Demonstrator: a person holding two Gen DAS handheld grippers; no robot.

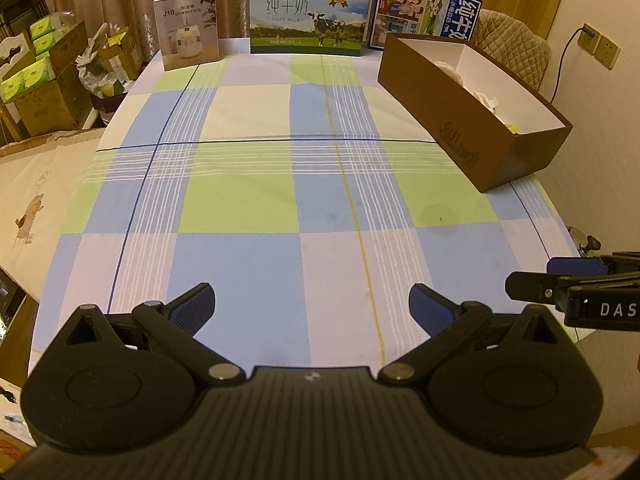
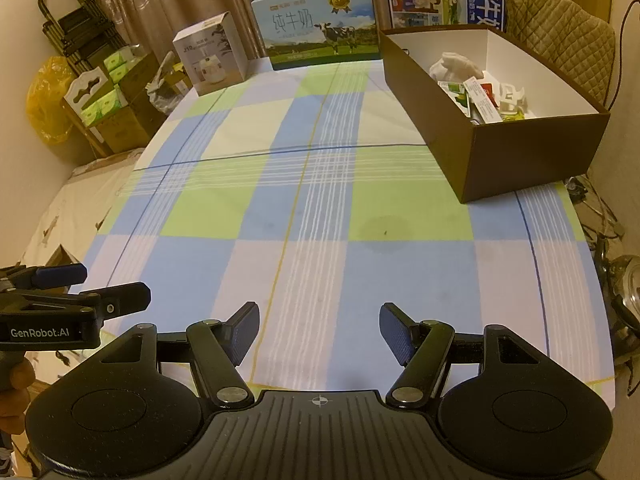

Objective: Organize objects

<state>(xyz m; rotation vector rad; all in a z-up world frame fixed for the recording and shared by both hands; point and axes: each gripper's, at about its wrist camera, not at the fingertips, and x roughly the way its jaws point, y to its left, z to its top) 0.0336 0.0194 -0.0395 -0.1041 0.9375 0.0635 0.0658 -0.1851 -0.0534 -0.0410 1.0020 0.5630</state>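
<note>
Both the left gripper (image 1: 312, 304) and right gripper (image 2: 319, 330) were held released, empty; "PURE MILK" was read on the carton (image 1: 310, 12) left of the brown box (image 2: 496, 120).

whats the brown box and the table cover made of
Brown box: looks like matte cardboard, with thin straight walls, a white inside and sharp folded corners. Table cover: looks like woven cotton-type cloth, with a printed plaid, a soft matte surface and faint creases; the exact fibre cannot be told.
</note>
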